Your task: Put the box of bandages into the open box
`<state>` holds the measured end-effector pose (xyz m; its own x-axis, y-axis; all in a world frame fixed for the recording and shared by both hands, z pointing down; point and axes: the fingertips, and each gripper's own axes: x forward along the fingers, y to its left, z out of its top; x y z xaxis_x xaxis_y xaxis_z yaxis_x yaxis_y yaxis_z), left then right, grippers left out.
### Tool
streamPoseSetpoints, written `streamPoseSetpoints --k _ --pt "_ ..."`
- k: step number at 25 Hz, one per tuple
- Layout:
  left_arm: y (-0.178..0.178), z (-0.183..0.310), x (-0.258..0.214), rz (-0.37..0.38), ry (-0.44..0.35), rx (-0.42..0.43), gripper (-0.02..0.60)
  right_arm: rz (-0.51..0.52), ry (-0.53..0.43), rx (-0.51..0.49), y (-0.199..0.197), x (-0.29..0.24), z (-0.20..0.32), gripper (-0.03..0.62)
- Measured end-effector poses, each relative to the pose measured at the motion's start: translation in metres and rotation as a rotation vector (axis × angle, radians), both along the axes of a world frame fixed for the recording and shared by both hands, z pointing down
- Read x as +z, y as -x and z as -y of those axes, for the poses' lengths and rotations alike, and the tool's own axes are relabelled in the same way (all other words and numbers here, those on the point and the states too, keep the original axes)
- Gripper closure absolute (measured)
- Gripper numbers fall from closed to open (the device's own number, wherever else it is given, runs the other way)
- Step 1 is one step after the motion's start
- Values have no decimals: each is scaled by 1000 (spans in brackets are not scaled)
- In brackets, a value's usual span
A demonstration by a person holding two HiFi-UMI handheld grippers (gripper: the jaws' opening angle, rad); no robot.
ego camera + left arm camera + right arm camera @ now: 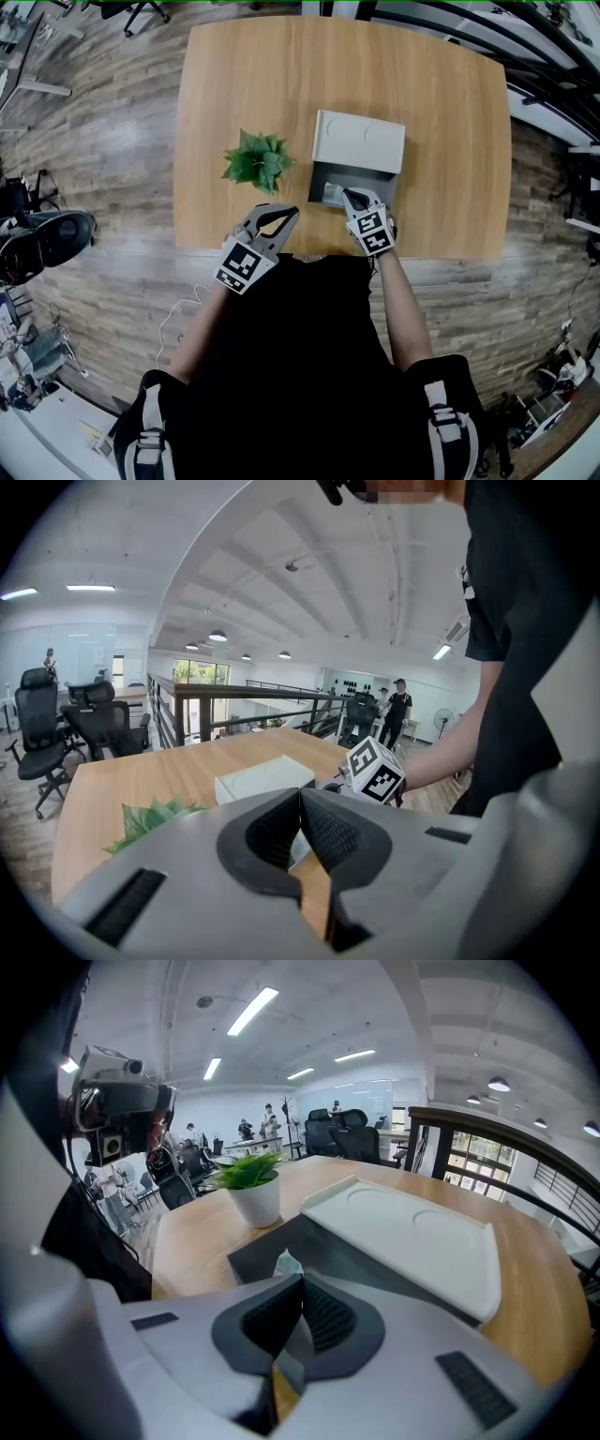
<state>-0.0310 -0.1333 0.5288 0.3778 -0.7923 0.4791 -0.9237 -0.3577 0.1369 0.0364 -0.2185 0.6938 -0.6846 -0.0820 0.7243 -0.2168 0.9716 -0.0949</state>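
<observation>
The person in the black top (281,366) stands at the near edge of the wooden table (441,122), a gripper in each hand. The left gripper (292,212) hangs just over that edge, its fingers closed tip to tip with nothing between them, apart from everything on the tabletop.

A little further in, the right gripper (347,194) tilts down into the open box (367,176), which sits near the table's front edge. Its fingers are pressed together too, and I see nothing pinched in them. The box of bandages (330,194), a small pale pack, is already inside the open box, at the front left of the dark interior, just beside the right gripper's tips. Whether the tips touch it I cannot tell.

Behind the dark tray, the box's white lid (359,141) lies folded back and flat. To the left of the box, standing apart from it, is a small potted plant (258,161). Beyond that the tabletop runs on bare to its far edge.
</observation>
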Motion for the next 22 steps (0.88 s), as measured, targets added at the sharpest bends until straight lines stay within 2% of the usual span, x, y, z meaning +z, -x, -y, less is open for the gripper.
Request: streamPoseSetpoints --k 12,22 --pt "5 3 -4 7 -11 -6 558 -92 -76 15 -2 14 18 568" --pt "5 4 -2 -1 -9 -5 558 -89 -79 -4 4 16 16 566"
